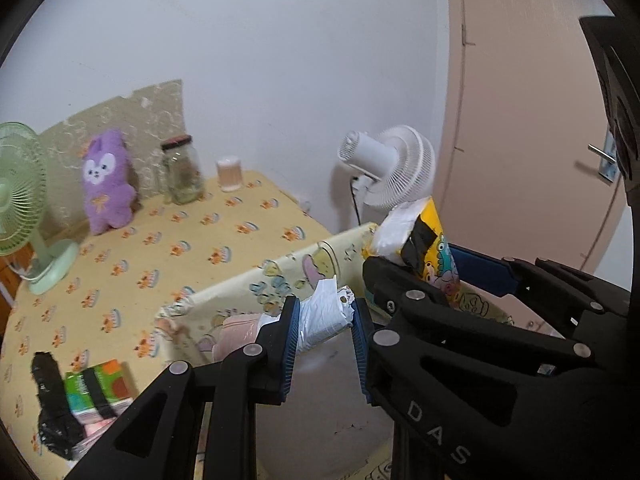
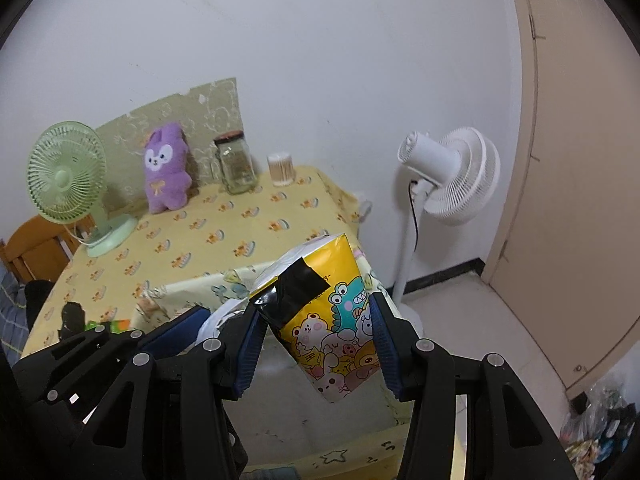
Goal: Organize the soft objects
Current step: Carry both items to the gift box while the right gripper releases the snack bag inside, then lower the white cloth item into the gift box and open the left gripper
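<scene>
Both packs hang over the yellow bin (image 2: 192, 286): left gripper (image 1: 325, 322) clamps the white pack (image 1: 326, 314), right gripper (image 2: 316, 344) the cartoon pack (image 2: 332, 332), while a taped pack (image 1: 94, 390), perhaps tissues, waits on the surface (image 1: 168, 248).

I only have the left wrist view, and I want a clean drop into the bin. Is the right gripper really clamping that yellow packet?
Observer: Yes. In the right wrist view both pads of the right gripper press the side edges of the yellow packet.
Operator: Which way does its print face?
Observer: Towards that camera, with the cartoon animals upright.
Operator: Anything on the floor to the right?
Observer: A plastic bag of clutter lies by the door.
</scene>
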`<state>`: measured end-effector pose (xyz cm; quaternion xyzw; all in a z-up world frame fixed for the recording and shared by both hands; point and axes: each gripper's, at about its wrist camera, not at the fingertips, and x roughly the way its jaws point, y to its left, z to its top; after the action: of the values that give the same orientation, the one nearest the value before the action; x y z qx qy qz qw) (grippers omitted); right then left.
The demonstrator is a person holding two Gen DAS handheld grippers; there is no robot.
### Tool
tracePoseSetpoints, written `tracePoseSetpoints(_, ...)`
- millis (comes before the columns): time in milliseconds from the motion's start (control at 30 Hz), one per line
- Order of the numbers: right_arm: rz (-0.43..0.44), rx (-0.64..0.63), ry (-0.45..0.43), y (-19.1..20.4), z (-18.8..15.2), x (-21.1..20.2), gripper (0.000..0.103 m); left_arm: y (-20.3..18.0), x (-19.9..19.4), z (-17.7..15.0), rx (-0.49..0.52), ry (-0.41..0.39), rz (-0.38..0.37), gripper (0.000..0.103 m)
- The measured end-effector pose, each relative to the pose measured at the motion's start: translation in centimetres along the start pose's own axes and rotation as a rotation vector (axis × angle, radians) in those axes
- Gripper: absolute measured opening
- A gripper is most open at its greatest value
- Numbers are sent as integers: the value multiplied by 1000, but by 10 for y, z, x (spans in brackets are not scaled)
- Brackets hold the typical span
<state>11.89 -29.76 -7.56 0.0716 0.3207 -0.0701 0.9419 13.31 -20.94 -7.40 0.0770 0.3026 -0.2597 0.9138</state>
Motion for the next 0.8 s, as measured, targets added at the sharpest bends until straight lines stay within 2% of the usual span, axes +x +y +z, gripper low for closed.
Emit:
tracePoseSetpoints(133, 19, 21, 30, -4, -3, 10, 54, -2, 7, 0, 17, 31, -21, 30)
tracePoseSetpoints(200, 32, 32, 30, -3, -1, 12, 54, -1, 6, 2, 25, 33, -7, 37)
tracePoseSetpoints(433, 28, 38, 39, 5, 1, 20, 54, 7, 10, 3, 39, 45, 23, 43)
tracePoseSetpoints(533, 17, 34, 44, 7, 1, 21, 55, 10, 10, 3, 33, 58, 35, 51)
tracePoseSetpoints(567, 12, 30, 43, 8, 2, 21, 58, 11, 10, 3, 28, 63, 16, 64)
tracePoseSetpoints(600, 41, 33, 47, 8, 3, 20, 65, 11, 8, 4, 24, 60, 2, 71)
tracePoseSetpoints(700, 28, 39, 31, 9, 4, 15, 85, 11, 3, 4, 17, 37, 37, 81)
tracePoseSetpoints(800, 14, 25, 23, 10, 4, 10, 90, 14, 2, 4, -6, 56, 34, 87)
